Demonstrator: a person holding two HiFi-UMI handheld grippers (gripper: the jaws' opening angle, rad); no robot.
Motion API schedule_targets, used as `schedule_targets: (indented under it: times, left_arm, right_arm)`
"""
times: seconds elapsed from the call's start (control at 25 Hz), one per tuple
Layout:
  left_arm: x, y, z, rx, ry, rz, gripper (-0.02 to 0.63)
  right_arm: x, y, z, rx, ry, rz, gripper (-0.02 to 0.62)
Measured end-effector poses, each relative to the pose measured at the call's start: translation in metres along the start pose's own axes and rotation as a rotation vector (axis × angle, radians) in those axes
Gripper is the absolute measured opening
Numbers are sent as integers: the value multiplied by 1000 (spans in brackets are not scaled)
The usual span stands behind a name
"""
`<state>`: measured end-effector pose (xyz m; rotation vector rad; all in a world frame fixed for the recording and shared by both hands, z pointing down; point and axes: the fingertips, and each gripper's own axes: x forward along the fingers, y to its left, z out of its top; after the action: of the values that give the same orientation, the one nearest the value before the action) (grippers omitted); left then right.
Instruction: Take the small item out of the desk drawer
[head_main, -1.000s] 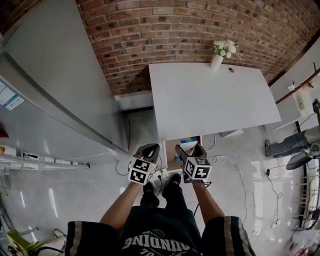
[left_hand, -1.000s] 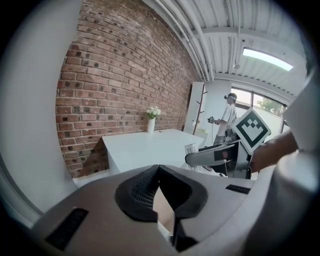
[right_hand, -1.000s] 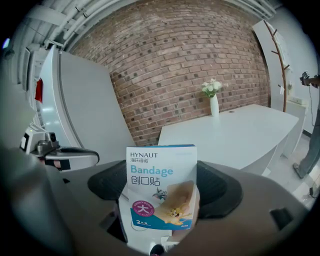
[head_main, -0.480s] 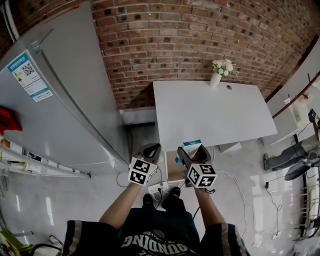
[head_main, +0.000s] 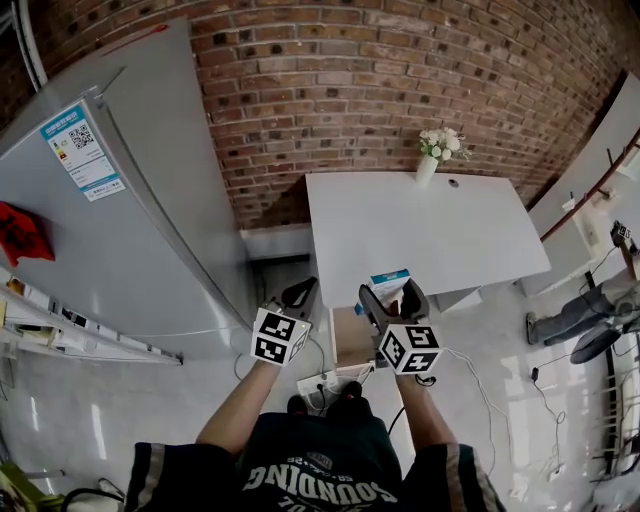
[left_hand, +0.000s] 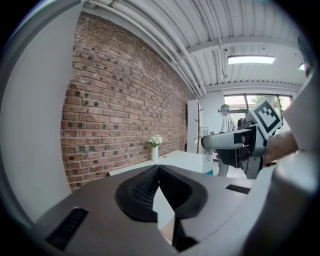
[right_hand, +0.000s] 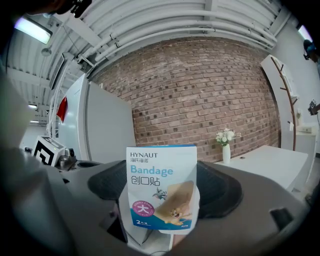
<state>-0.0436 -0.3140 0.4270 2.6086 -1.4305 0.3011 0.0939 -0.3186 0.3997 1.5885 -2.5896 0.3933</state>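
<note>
One bandage packet (right_hand: 162, 187) sits upright, clamped between right tongs (head_main: 390, 295).

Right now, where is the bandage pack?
The bandage pack stands upright in the right tongs, at the near edge of the white desk in the head view.

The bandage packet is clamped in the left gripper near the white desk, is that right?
No. The bandage packet is clamped in the right gripper, not the left gripper, near the white desk; the right gripper view shows it between those jaws.
</note>
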Motion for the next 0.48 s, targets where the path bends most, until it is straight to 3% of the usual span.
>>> schedule_targets:
  times: [0.48]
  left_arm:
    - [-2, 1, 5, 7, -7, -6, 15]
  right_arm:
    - [-4, 4, 4, -6, -7, -8, 410]
